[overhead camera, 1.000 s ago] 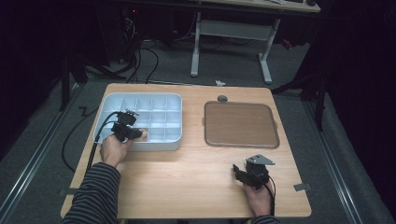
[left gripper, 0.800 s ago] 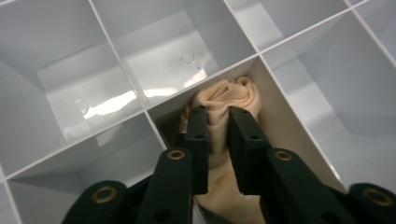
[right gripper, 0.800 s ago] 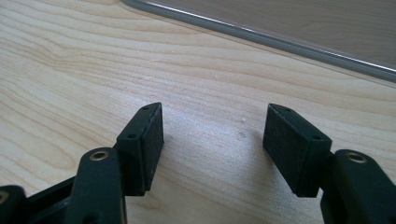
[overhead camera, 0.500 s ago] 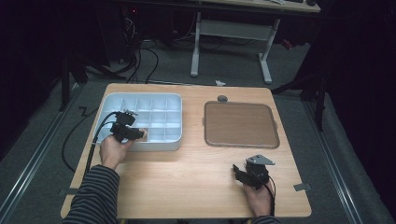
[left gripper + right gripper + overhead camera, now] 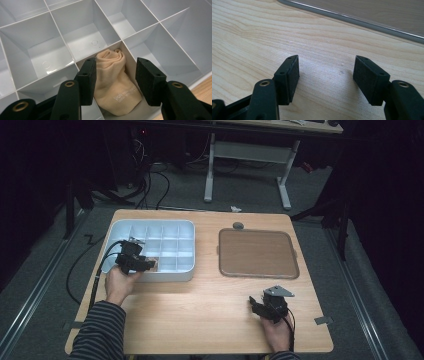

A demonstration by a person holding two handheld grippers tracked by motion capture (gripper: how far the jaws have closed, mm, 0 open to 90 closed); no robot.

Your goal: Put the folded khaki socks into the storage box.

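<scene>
Between the parted jaws of the left gripper (image 5: 115, 80), which have just been opening, a rolled beige sock (image 5: 113, 87) is seen released in a compartment of the white organizer tray (image 5: 82, 37), its long axis running straight ahead.

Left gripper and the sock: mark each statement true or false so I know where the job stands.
1. The beige rolled sock lies in a compartment of the white divided tray. True.
2. The left gripper is clamped on the sock. False: its jaws have just been opening; the sock lies between them, with a gap at one pad.
3. The right gripper holds a sock. False: its jaws are open over bare wooden table.
4. The brown tray has nothing on it. True.
</scene>
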